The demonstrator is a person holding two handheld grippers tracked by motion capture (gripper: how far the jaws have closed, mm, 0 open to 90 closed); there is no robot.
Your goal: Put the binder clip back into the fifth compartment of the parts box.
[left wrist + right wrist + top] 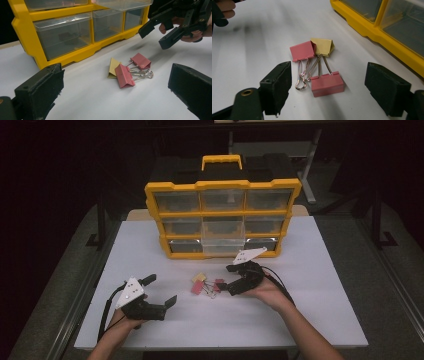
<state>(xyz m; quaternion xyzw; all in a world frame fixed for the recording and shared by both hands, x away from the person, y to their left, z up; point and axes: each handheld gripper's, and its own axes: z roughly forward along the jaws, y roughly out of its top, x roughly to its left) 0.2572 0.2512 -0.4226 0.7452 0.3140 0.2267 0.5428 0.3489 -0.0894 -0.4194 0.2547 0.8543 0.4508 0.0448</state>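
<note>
Here the right gripper (327, 87), jaws spread, sits above three metal binder clips, two pink and one yellow (318, 65); the left gripper (112, 95) rests nearby, jaws spread

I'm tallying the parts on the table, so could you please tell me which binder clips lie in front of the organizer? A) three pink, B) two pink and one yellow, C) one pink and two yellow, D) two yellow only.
B: two pink clips and one yellow clip lie bunched on the table.
</note>
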